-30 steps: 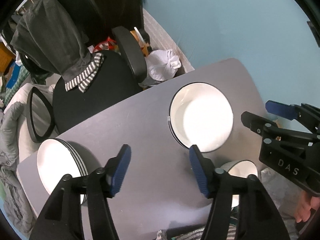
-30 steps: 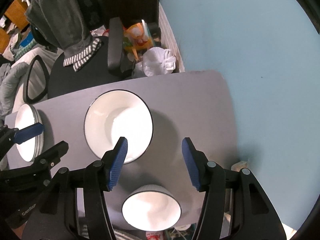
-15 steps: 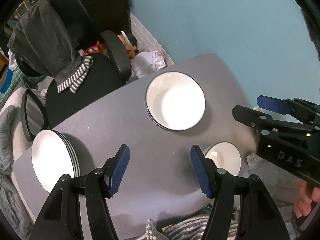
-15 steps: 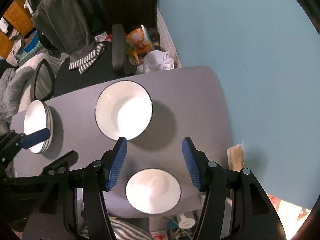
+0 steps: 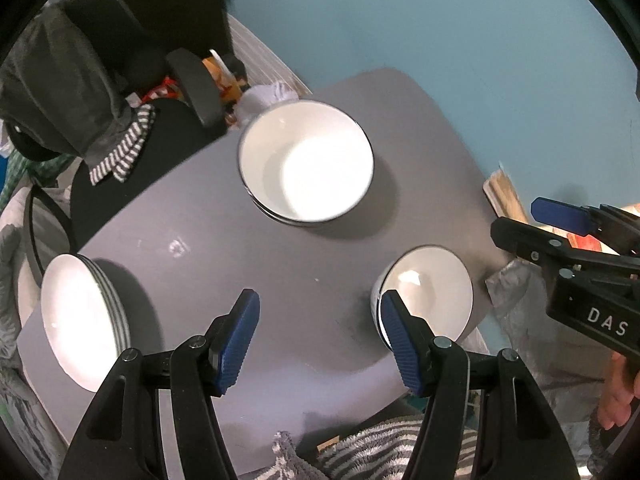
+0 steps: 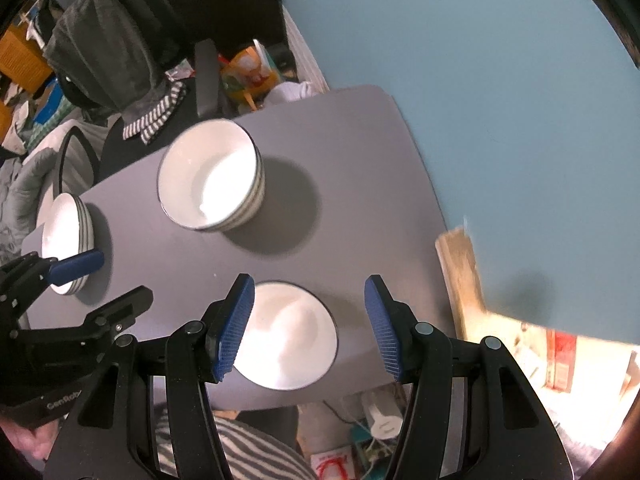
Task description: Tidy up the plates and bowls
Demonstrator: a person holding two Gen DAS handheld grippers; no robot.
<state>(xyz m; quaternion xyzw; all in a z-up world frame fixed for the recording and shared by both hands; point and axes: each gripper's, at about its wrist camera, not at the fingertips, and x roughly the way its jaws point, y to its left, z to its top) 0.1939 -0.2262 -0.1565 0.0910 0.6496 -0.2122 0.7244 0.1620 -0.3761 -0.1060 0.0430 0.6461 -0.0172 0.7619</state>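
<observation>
Right wrist view: we hold both tongs spread, right gripper (image 6: 308, 322) above the small bowl (image 6: 286, 336), left gripper (image 5: 318, 336) over the table (image 5: 248, 264).

Three white groups sat upright on the grey table. Bowl stack (image 5: 307, 162): large, dark-rimmed, nested, striped outside; lay ahead of both pairs of jaws, centred beyond the left pair. Small bowl (image 6: 286, 336): single, dark-rimmed, directly under the right jaws' gap, just right of the left pair. Plate stack (image 5: 82, 320): left of the left jaws, at the table edge.
</observation>
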